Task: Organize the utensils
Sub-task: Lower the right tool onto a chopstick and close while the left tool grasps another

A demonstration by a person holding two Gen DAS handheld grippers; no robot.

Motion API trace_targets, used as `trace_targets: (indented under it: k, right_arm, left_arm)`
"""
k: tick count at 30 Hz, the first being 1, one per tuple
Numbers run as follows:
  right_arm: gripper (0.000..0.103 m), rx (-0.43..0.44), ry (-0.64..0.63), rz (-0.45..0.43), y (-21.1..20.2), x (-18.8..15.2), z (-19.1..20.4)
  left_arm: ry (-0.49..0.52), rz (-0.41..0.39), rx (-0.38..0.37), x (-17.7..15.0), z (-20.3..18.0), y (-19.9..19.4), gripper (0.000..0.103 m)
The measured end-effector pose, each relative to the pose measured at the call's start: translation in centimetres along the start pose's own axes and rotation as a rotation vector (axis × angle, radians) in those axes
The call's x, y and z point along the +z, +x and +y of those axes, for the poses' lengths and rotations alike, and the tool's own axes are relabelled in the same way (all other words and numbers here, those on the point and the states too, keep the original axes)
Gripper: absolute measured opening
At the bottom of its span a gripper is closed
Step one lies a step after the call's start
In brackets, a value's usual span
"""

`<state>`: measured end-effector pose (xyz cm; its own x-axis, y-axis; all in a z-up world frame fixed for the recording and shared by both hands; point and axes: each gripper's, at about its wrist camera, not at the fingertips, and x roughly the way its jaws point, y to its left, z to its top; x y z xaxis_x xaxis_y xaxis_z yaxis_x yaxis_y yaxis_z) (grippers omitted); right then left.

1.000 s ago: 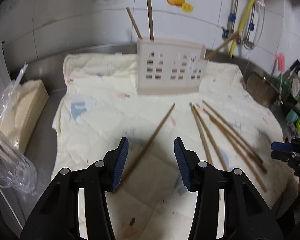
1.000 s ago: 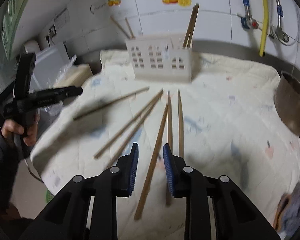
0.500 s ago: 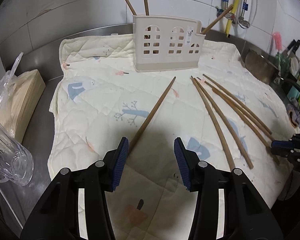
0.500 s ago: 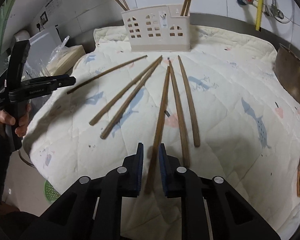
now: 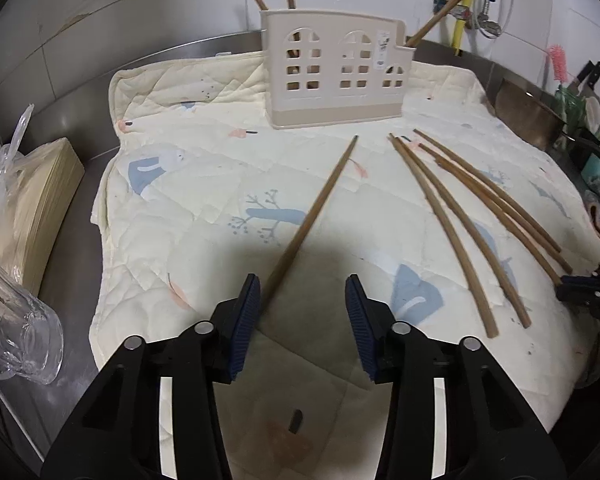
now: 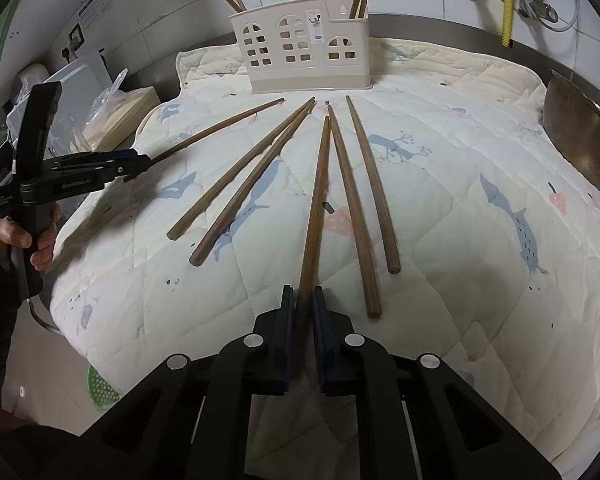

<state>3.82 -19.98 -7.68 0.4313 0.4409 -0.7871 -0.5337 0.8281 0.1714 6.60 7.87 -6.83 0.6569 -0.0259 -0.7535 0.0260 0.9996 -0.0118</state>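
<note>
A cream utensil holder point(image 5: 332, 80) point(image 6: 304, 56) stands at the back of the quilted cloth point(image 5: 180, 200), with a few chopsticks upright in it. Several brown chopsticks lie fanned out on the cloth. One lone chopstick point(image 5: 316, 208) point(image 6: 220, 128) has its near end between my left gripper's point(image 5: 303, 284) point(image 6: 138, 162) jaws, beside the left pad. Those jaws are closing and do not press on it. My right gripper point(image 6: 304, 292) point(image 5: 588, 288) is shut on the near end of a middle chopstick point(image 6: 318, 200). Other loose chopsticks point(image 6: 244, 172) point(image 5: 452, 216) lie on either side of it.
A metal bowl point(image 6: 576, 136) point(image 5: 528, 116) sits off the cloth's right edge. On the steel counter at the left are a glass mug point(image 5: 16, 340) and a bagged stack of flat sheets point(image 5: 32, 208). A yellow hose point(image 6: 509, 0) hangs on the tiled wall. A hand point(image 6: 20, 236) holds the left gripper.
Both grippers have sunk closer to the cloth. The right jaws have gone from apart around the chopstick's end to shut on it. The left jaws have narrowed a little.
</note>
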Motion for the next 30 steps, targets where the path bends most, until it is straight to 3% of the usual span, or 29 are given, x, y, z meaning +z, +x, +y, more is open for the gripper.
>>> trace_targets:
  k: [3, 13, 15, 24, 30]
  right_arm:
    - [0.009, -0.005, -0.003, -0.004, 0.0, 0.0, 0.0]
    - [0.008, -0.015, -0.01, -0.024, -0.7, 0.2, 0.0]
    - [0.008, -0.015, -0.013, -0.039, -1.3, 0.3, 0.0]
    - [0.007, -0.024, -0.059, -0.144, -4.4, 2.8, 0.3]
    - [0.007, -0.009, -0.093, -0.223, -6.1, 6.1, 0.0]
  left_arm:
    - [-0.016, 0.01, 0.008, 0.4, 0.7, 0.5, 0.035]
    - [-0.009, 0.057, 0.004, 0.2, 1.7, 2.5, 0.028]
    - [-0.004, 0.057, 0.0, 0.2, 1.6, 2.5, 0.023]
    - [0.036, 0.062, 0.019, 0.1, 0.7, 2.4, 0.011]
    - [0.025, 0.031, -0.01, 1.0, 0.1, 0.7, 0.007]
